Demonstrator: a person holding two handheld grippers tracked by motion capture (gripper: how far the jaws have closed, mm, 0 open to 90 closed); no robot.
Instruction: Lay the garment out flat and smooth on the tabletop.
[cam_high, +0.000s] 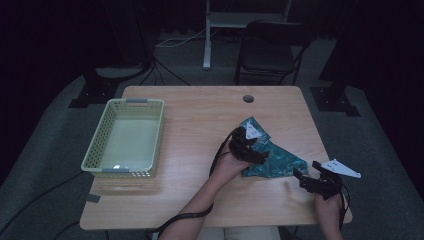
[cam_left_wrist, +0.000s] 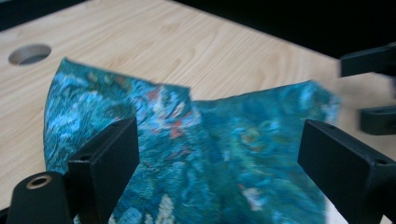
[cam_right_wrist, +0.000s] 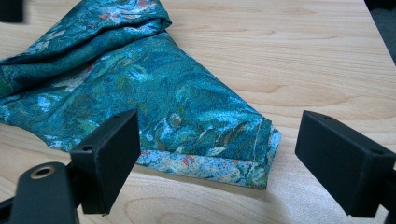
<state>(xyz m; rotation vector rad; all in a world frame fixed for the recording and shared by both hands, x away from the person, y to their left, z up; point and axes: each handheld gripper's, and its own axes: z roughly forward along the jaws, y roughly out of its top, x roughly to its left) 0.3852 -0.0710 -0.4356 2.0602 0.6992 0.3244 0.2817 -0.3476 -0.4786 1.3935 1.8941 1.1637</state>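
Note:
A teal patterned cloth (cam_high: 277, 161) lies crumpled and partly folded on the right half of the wooden table (cam_high: 200, 125). My left gripper (cam_high: 261, 156) hovers over the cloth's middle, open, with the fabric (cam_left_wrist: 210, 154) spread below and between its black jaws (cam_left_wrist: 219, 172) and no pad pressing on it. My right gripper (cam_high: 303, 179) rests near the table's front right, open, just short of the cloth's hemmed corner (cam_right_wrist: 252, 158). That corner lies flat between and ahead of its jaws (cam_right_wrist: 219, 163). In the left gripper view the right gripper's jaw tips (cam_left_wrist: 373, 91) show beyond the cloth's far edge.
A pale green perforated basket (cam_high: 100, 140) stands on the table's left side, with nothing in it. A round cable hole (cam_high: 248, 98) sits near the far edge. A dark chair (cam_high: 270, 50) and a stand are behind the table.

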